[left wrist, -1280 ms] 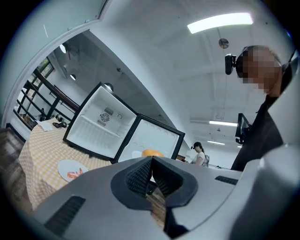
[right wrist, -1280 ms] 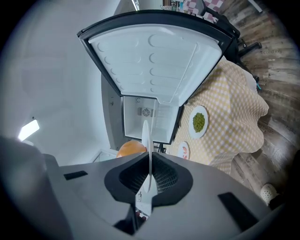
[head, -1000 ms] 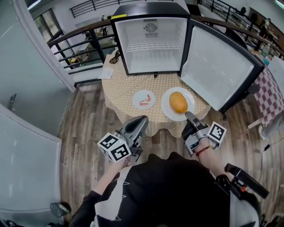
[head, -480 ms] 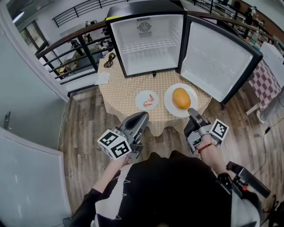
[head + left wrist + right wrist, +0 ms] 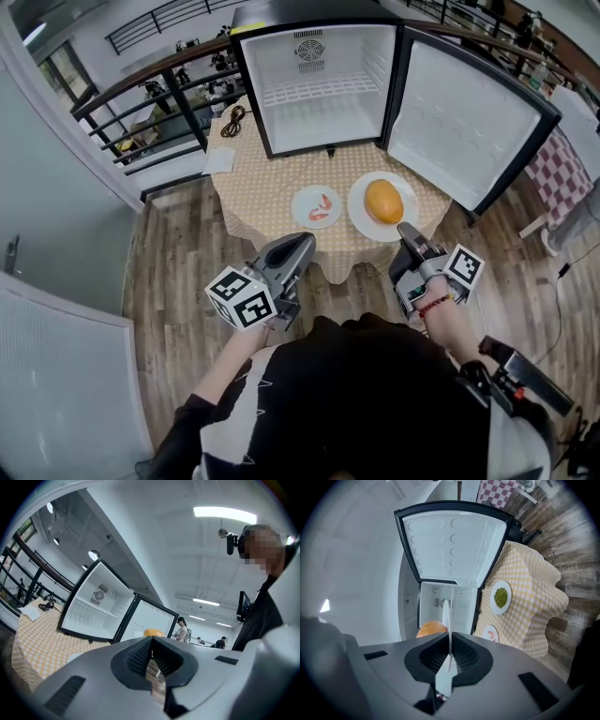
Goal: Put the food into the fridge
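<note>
Grey-brown wood plank floor (image 5: 178, 281) wraps the table, widest stretch on my left. The round table in beige checked cloth (image 5: 272, 183) has its near edge drooping just ahead of both grippers. A black mini fridge with white inside (image 5: 319, 122) sits at the table's far side, one wire shelf (image 5: 319, 89) across it. Its white-lined door (image 5: 464, 122) is swung fully right, overhanging the table edge and walling off that side. A strip of bare cloth runs between the fridge front and the plates.

My left gripper (image 5: 302, 246) is off the near table edge over floor, jaws closed together, nothing in them. My right gripper (image 5: 404, 228) is clamped on the near rim of the large white round plate (image 5: 361, 220), which shows edge-on between the pads.

A rounded orange food (image 5: 384, 201) sits on that plate, near the table's front right, in front of the door. The small white plate with pink shrimp (image 5: 305, 211) is just left of it, apart. Another white plate with green food (image 5: 501, 611) lies further back on the cloth.
</note>
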The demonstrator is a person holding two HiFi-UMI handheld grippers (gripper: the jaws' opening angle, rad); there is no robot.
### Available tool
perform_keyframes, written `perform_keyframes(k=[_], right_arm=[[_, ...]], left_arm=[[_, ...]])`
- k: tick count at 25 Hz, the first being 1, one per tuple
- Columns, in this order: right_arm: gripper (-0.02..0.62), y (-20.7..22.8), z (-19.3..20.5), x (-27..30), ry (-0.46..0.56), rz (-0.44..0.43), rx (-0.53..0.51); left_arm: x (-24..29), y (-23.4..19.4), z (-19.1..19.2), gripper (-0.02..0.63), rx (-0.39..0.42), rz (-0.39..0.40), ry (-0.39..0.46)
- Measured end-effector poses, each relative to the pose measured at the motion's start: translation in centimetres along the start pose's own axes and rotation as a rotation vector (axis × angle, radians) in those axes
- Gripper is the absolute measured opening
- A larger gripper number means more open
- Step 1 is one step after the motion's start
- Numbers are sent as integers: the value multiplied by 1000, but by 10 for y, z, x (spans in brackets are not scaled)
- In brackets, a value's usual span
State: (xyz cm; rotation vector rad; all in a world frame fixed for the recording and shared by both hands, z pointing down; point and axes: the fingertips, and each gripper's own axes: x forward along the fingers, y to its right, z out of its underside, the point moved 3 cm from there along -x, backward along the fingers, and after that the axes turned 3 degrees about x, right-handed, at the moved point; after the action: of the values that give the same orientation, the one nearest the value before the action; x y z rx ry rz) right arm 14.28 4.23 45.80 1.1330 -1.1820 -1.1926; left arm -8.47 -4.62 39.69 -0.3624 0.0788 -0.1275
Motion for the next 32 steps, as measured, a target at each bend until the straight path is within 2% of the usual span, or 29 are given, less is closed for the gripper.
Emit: perform_keyframes(k=[7, 16, 21, 28, 32], right_arm=[[23, -5, -3, 23, -5, 5, -1], [24, -5, -24, 78, 16, 4, 0], [23, -6, -41, 116, 41, -17, 4], [23, -1, -70, 172, 76, -13, 41], [23, -2, -78, 188, 95, -6, 56]], left_arm=[[9, -25, -1, 12, -34, -17, 5], [35, -75, -20, 12, -12, 4, 0], [61, -112, -36, 12, 12, 29, -14], [105, -162, -49, 12, 3, 84, -58], [117, -176, -59, 12, -27, 119, -63]])
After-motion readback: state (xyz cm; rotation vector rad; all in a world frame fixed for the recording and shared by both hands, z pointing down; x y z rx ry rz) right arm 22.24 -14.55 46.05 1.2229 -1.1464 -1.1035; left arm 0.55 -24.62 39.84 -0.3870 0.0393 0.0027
